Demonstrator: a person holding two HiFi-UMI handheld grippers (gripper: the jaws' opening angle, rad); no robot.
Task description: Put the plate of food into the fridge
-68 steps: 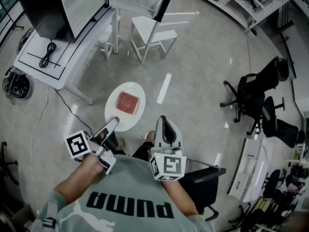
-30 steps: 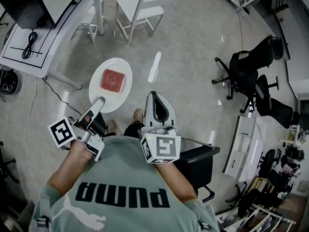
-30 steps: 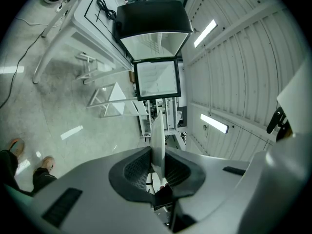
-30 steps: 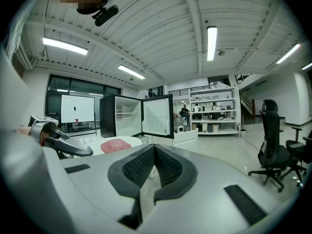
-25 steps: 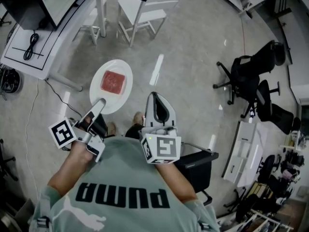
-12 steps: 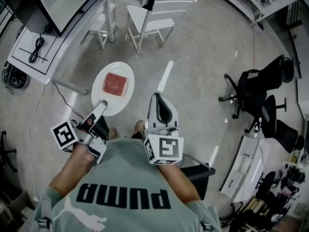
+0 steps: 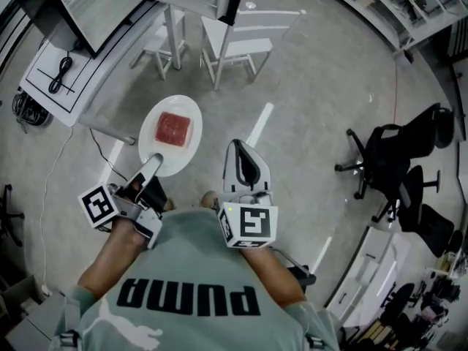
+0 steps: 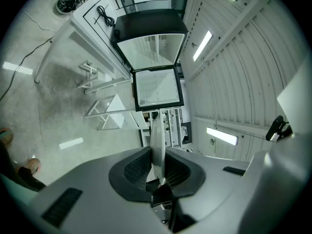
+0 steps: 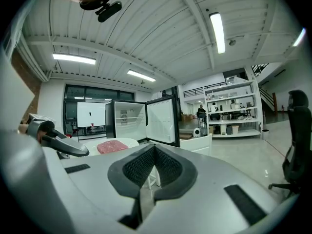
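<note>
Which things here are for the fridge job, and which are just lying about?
For the job:
plate, gripped by the left gripper
red food on it
fridge, door open

Lying about:
white chair
black office chair
coiled cable
</note>
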